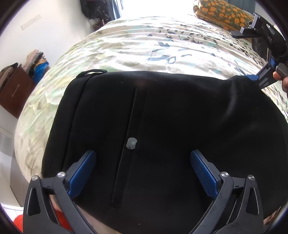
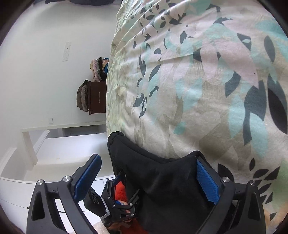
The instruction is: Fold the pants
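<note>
- The left claw [image 1: 142, 169] stood wide apart, its blue pads [image 1: 81, 172] hovering over the black pants [image 1: 162, 117] with nothing pinched between them; whether the tips touched the cloth was hard to tell.
- A pale button [image 1: 132, 143] lay between the two pads, on a long seam that ran up the middle of the pants.
- The right claw [image 2: 147, 177] was also spread wide, with a raised fold of the pants between its pads.
- The cloth lay against the right-hand pad [image 2: 207, 181], while the left-hand pad [image 2: 88, 176] stood clear of it, so the fold was not clamped.
- In the left wrist view the right claw [image 1: 255, 79] met the far right corner of the pants, with a person's fingers [image 1: 282, 79] on its handle.
- The pants lay folded into a broad black block at the near edge of the bed [image 1: 126, 48], on a leaf-patterned sheet [image 2: 207, 81].
- A cord loop [image 1: 92, 72] stuck out at the far left corner of the pants.
- Farther off, an orange-patterned pillow [image 1: 223, 12] sat at the far side of the bed.
- A brown cabinet [image 2: 98, 97] stood by the white wall.
</note>
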{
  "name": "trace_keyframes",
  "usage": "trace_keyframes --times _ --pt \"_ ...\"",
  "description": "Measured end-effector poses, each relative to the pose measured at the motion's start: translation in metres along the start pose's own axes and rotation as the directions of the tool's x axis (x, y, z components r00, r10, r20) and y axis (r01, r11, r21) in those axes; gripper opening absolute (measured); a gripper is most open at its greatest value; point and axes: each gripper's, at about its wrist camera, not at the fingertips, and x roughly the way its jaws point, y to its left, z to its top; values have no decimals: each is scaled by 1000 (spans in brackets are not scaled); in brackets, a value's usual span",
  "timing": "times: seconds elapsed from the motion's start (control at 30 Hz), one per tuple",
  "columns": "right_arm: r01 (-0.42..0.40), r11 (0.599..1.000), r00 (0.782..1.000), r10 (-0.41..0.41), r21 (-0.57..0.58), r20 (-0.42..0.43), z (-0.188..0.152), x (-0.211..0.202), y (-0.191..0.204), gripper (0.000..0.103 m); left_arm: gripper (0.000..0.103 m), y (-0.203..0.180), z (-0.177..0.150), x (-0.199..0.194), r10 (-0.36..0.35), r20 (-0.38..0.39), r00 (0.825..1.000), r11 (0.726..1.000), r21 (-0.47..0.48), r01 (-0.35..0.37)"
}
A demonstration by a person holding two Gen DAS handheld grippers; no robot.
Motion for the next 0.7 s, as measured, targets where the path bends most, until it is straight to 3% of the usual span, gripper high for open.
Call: trace_keyframes --times 0.07,0.13,0.2,0.27,0.33,0.4,0.43,0.47,0.5,0.53,0.63,0.7 --pt "81 996 988 -77 -26 134 2 -33 1 100 103 1 0 -1 -4 -2 1000 1000 -2 4" --pt "195 981 952 -190 4 239 0 -73 3 100 102 2 0 -6 -1 5 1000 1000 -10 1" --pt "412 906 894 -382 -93 236 -13 -88 27 100 100 1 2 -22 -13 69 998 1000 5 13" --pt "540 810 839 -497 -226 222 -46 -83 55 100 100 -3 4 -43 -51 178 983 998 56 42" --pt "605 729 796 -547 -320 261 -96 -74 73 100 101 -9 4 -46 -4 218 976 993 113 -21" --pt "661 667 750 -577 -345 322 -150 -63 77 101 102 -6 0 -17 114 94 989 983 131 -126" --pt "689 645 724 -597 -331 346 -176 -59 70 101 102 4 -3 -5 98 36 994 990 96 -101" --pt "714 626 699 -616 -314 363 -202 -54 62 101 103 17 -3 -5 45 20 999 999 15 -45" --pt "739 609 672 -638 -289 376 -226 -51 53 101 103 27 -2 -8 35 12 999 999 -38 -35" --pt "764 594 642 -660 -253 390 -249 -49 44 101 102 32 -3 -12 51 24 998 997 -54 -50" --pt "798 581 580 -669 -160 464 -313 -68 28 101 99 32 -7 -26 70 76 995 997 -50 -67" --pt "810 573 557 -681 -127 476 -339 -80 18 101 99 23 -7 -42 83 161 984 997 -18 -81"
